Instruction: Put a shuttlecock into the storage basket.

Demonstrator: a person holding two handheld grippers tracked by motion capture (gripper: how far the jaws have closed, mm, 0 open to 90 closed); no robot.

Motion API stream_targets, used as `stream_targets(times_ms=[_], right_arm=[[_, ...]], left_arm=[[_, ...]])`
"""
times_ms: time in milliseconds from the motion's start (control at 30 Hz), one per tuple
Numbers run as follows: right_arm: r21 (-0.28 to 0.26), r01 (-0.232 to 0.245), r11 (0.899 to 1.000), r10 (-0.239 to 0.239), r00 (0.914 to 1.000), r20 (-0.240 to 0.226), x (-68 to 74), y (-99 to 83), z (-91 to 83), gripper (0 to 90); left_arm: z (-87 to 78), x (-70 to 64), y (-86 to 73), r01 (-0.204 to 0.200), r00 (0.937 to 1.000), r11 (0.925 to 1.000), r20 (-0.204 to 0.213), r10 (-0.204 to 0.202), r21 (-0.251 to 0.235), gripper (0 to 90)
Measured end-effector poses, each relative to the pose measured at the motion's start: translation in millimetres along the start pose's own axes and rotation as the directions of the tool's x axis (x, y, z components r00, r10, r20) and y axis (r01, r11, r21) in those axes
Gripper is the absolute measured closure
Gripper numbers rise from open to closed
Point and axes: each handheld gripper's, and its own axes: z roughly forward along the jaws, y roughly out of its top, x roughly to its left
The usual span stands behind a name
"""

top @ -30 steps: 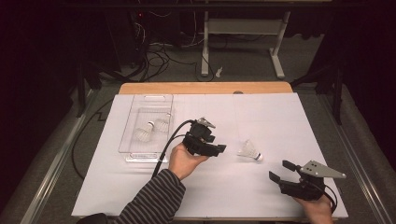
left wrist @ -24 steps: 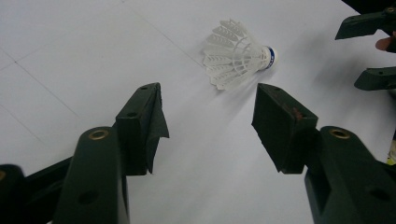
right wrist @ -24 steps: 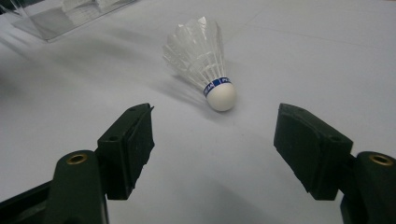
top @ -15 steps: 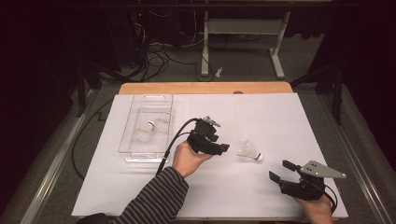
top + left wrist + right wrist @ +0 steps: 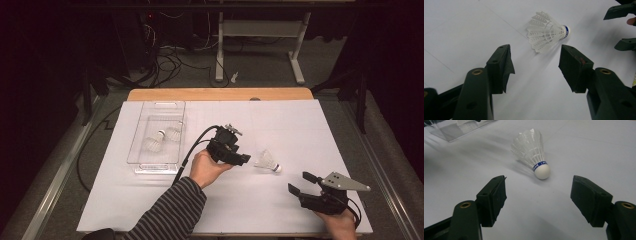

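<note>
High view puts our right gripper (image 5: 299,183) nearest, at the front right of the white sheet (image 5: 300,125), its jaws spread wide with nothing between them. Using the shuttlecock (image 5: 267,161) lying on the sheet as our landmark, that gripper sits in front of it and a little to the right, near but apart from it. Our left gripper (image 5: 242,161) is just to the left of the shuttlecock, jaws parted and empty, pointing toward its feathers; our left hand (image 5: 207,167) and striped sleeve (image 5: 172,212) trail back from it toward the near edge.

Left gripper view looks between our two spread jaws at the shuttlecock (image 5: 547,32), which lies on its side just beyond the tips, untouched, its cork end with a blue band turned away from us toward the right gripper (image 5: 621,27) farther off. Right gripper view shows the cork (image 5: 542,172) facing us ahead of our open jaws, the feather skirt fanning away behind it.

Farther out, well to the left of the shuttlecock, we see a clear tray (image 5: 145,160) on the sheet with two more shuttlecocks (image 5: 154,143) lying inside it, close together. Beyond the sheet runs the wooden table edge (image 5: 220,94).
</note>
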Motion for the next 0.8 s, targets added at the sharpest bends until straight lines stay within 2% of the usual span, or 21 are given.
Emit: stream_targets(times_ms=[600,800], right_arm=[[0.002,0.0,1.0,0.0,1.0,0.0,0.1,0.0,0.2,29.2],[0.002,0.001,1.0,-0.001,1.0,-0.001,0.1,0.0,0.2,29.3]], left_arm=[[13.0,-5.6,11.1,-0.016,0.9997,0.9994,0.016,0.016,0.032,44.2],[16.1,-4.8,13.2,-0.007,0.9998,0.9992,0.018,0.006,0.039,45.0]])
